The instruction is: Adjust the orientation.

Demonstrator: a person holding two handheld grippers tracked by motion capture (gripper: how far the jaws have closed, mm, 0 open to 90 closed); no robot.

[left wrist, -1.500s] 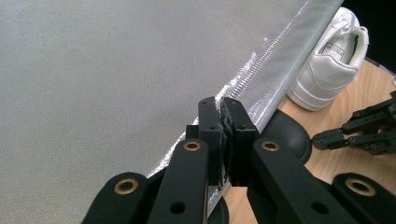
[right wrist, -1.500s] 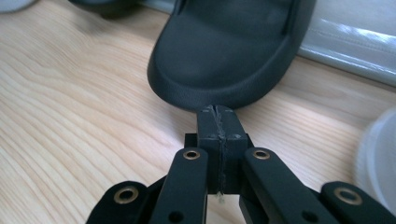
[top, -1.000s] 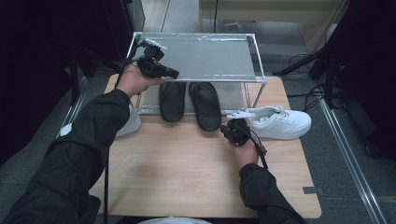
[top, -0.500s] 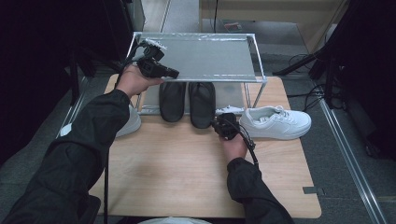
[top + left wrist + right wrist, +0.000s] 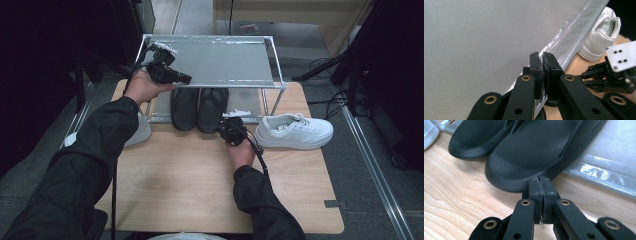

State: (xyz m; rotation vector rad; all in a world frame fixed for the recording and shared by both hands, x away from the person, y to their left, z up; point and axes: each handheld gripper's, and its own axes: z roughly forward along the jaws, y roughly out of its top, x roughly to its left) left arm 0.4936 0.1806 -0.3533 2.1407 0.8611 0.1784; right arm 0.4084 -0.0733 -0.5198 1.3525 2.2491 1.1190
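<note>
A pair of black slippers lies on the lower shelf of a metal shoe rack (image 5: 220, 60), the left slipper (image 5: 184, 107) beside the right slipper (image 5: 212, 107). My right gripper (image 5: 223, 129) is shut and empty, low over the table. Its tips (image 5: 540, 180) sit right at the near rim of the right slipper (image 5: 536, 147); whether they touch it I cannot tell. My left gripper (image 5: 187, 79) is shut with nothing in it and hovers at the front left of the rack's top shelf (image 5: 474, 37). Its jaws (image 5: 542, 58) point across that shelf.
A white sneaker (image 5: 295, 131) stands on the wooden table right of the rack, and another white sneaker (image 5: 137, 132) sits at the left, partly behind my left sleeve. The rack's front right leg (image 5: 276, 102) rises between slippers and right sneaker. Bare wood (image 5: 190, 175) spreads in front.
My right gripper has slid left, away from the white sneaker's toe, to the near end of the right black slipper. The left gripper has stayed put.
</note>
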